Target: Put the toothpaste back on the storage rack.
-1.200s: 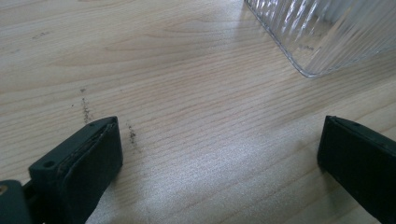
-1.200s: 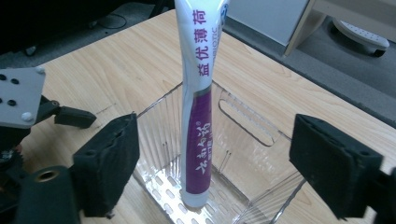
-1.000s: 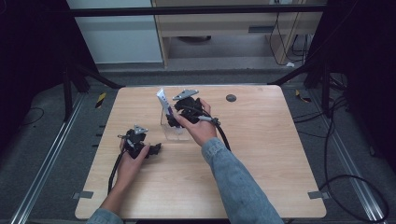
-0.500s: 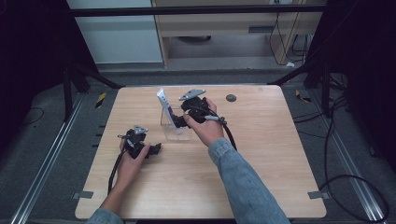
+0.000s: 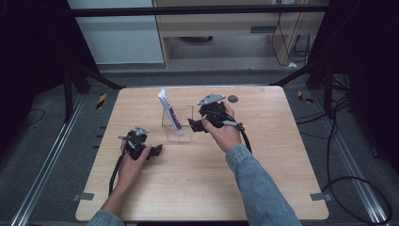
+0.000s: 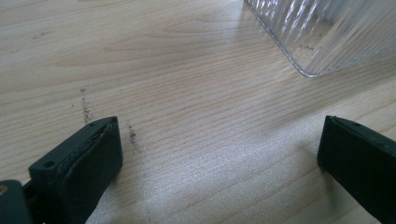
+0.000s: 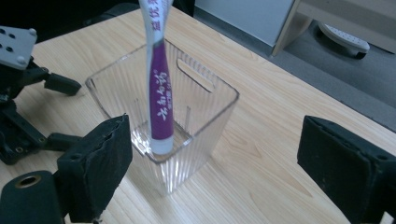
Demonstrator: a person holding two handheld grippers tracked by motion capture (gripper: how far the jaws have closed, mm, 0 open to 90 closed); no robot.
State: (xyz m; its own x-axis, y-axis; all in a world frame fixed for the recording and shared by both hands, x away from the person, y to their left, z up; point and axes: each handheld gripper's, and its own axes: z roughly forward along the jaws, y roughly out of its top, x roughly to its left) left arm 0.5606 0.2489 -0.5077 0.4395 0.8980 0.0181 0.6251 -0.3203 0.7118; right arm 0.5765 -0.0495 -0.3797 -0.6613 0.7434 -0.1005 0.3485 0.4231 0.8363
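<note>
High view: the right tool [image 5: 195,126] stands just beside the clear ribbed bin [image 5: 177,133] on the wooden counter [image 5: 263,155], jaws spread and empty. The toothpaste tube [image 5: 168,111] stands inside the bin, cap down, leaning toward its far left rim. The left tool [image 5: 157,151] rests nearer the person.

Left gripper view: its jaws gape over bare counter, a corner of the bin [image 6: 322,37] close ahead.

Right gripper view: the purple-and-white tube [image 7: 160,93] is the bin's [image 7: 205,135] sole content. Withdrawing well means keeping the open jaws wide of the rim, so the propped tube isn't knocked.
</note>
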